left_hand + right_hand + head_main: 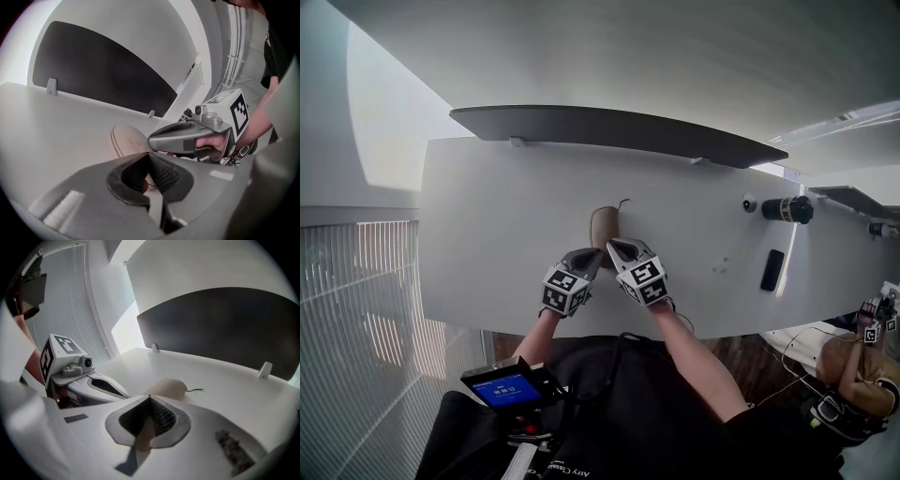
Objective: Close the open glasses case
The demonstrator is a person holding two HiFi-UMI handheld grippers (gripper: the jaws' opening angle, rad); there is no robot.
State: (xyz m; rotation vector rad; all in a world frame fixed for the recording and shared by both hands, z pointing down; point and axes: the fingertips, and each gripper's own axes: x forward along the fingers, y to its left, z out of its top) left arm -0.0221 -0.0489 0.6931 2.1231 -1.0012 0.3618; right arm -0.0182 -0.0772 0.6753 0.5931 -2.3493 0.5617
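A wide white surface (487, 234) fills the room's middle, with a dark curved panel (609, 127) along its far edge and white slatted blinds (356, 281) on the left. The left tool (598, 253) and the right tool (614, 246) each have their jaws pressed together, pinching nothing. Both tips sit at the near end of the smooth tan oval glasses case (602, 225), which lies flat in the middle with its lid down. Each tool has rough black pads inside. Far right lies a black tube (787, 208).
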